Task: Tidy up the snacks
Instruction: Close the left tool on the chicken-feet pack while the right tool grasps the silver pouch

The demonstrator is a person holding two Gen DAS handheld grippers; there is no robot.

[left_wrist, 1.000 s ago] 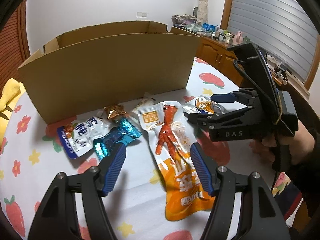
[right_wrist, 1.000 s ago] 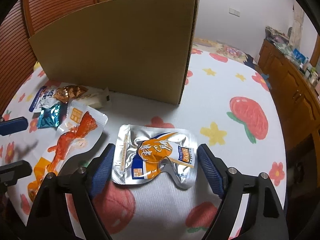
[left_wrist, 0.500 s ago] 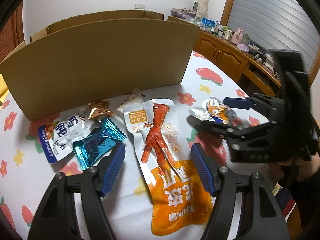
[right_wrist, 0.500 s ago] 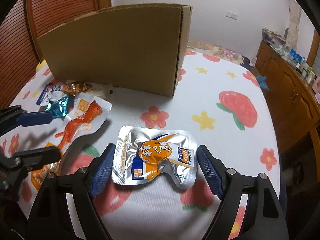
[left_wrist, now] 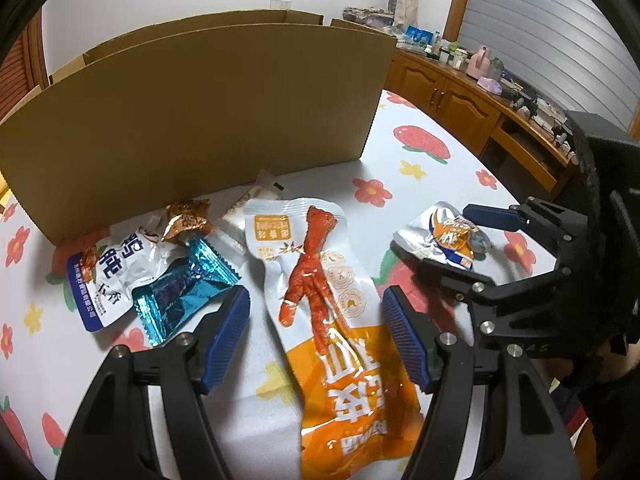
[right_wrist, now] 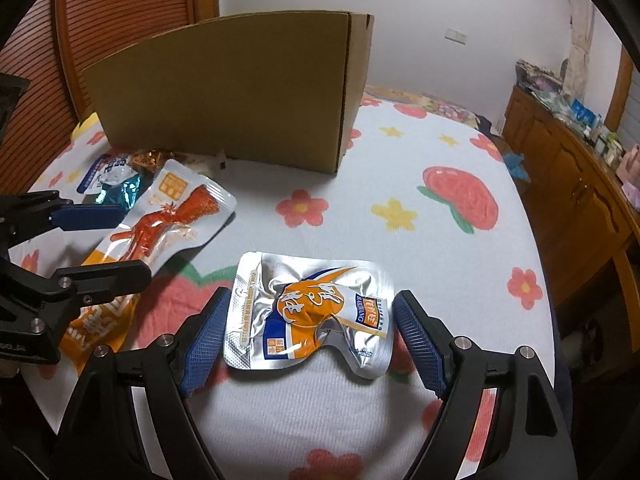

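Observation:
A silver and orange snack pouch lies flat between the open fingers of my right gripper; it also shows in the left wrist view. My left gripper is open over a long orange chicken-foot pack, which also shows in the right wrist view. Left of it lie a blue foil candy, a white and blue pouch and a bronze foil candy. An open cardboard box stands behind the snacks.
The surface is a white cloth with strawberry and flower prints. A small white wrapped bar lies against the box. Wooden cabinets with clutter stand to the right. A slatted wooden panel is behind the box.
Both grippers have drawn back from the box, which looks smaller and farther. My left gripper now straddles the chicken-foot pack lower down. Both stay open; the snacks have not moved.

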